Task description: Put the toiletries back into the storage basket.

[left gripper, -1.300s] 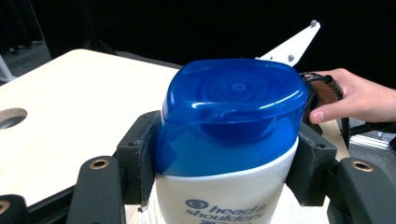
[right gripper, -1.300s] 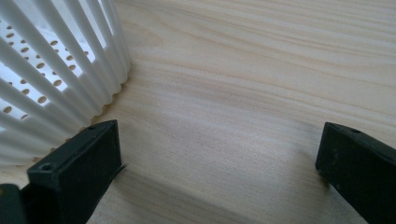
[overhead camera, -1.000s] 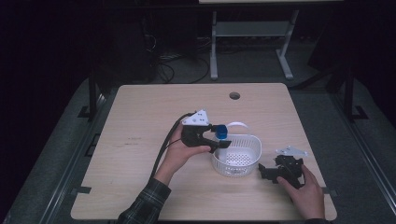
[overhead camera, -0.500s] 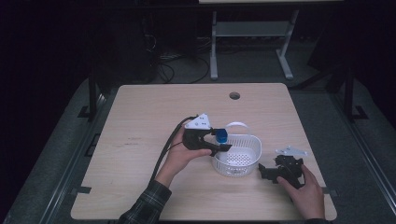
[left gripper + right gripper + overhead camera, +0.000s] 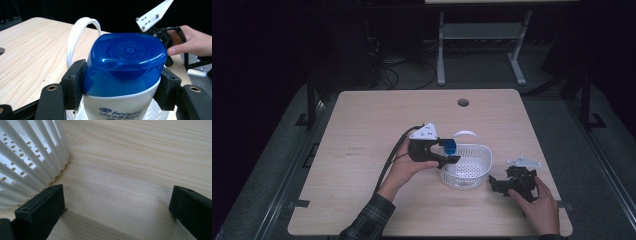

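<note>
A white shampoo bottle with a blue cap [image 5: 125, 62] stands upright between the pads of my left gripper [image 5: 122, 87], which is shut on it just below the cap. In the high view the blue cap [image 5: 449, 146] and the left gripper [image 5: 451, 153] hang over the left rim of a white perforated basket [image 5: 468, 179]. The basket's white handle [image 5: 77, 32] arches behind the bottle. My right gripper [image 5: 495, 183] rests on the table just right of the basket. Its jaws stand wide apart with only bare wood between them [image 5: 117, 205], and the basket's ribbed wall [image 5: 30, 157] is beside the left jaw.
The wooden table [image 5: 362, 130] has a round cable hole [image 5: 463, 102] near its far edge. A black cable [image 5: 392, 157] trails from the left gripper along the forearm. Beyond the table stand a desk frame and tangled cables on a dark floor.
</note>
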Available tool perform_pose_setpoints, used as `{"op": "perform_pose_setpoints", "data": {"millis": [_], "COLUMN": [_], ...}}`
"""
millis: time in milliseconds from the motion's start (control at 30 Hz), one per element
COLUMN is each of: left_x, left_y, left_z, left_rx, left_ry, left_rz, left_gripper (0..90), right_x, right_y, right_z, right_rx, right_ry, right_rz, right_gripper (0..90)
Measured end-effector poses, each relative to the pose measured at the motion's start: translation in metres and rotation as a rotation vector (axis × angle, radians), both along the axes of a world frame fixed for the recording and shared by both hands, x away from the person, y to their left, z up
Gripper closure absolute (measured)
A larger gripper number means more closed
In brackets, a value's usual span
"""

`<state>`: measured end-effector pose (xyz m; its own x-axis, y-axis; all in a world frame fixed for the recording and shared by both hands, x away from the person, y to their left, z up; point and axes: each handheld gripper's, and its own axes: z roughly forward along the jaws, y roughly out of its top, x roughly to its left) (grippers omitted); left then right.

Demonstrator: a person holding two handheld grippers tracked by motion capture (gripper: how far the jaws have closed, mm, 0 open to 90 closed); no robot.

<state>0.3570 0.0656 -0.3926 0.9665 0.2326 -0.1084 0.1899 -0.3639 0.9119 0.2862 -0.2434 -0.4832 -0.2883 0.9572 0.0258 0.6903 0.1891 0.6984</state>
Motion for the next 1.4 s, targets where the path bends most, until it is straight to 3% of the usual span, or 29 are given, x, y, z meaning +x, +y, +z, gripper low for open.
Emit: {"op": "perform_pose_setpoints", "data": {"millis": [367,433,767,1067,1400], "left_x": [-0.007,-0.008,-0.011,-0.012,-0.013], "left_y": [-0.003,-0.004,0.002,0.021,0.045], "left_z": [0.002,0.004,0.015,0.029,0.032], "left_rx": [-0.011,-0.008,-0.007,0.013,0.037], "left_ry": [0.002,0.002,0.000,-0.029,-0.045], "left_rz": [-0.032,-0.031,-0.035,-0.005,0.046], "left_gripper": [26.5,21.1,19.6,19.3,19.1], "right_x": [0.000,0.000,0.000,-0.001,-0.001], "right_y": [0.000,0.000,0.000,0.000,0.000], "right_z": [0.000,0.000,0.000,0.000,0.000], "right_rx": [0.000,0.000,0.000,0.001,0.000], "right_ry": [0.001,0.000,0.001,0.001,0.000], "right_rz": [0.000,0.000,0.001,0.004,0.004], "right_gripper": [0.0,0.0,0.0,0.0,0.0]}}
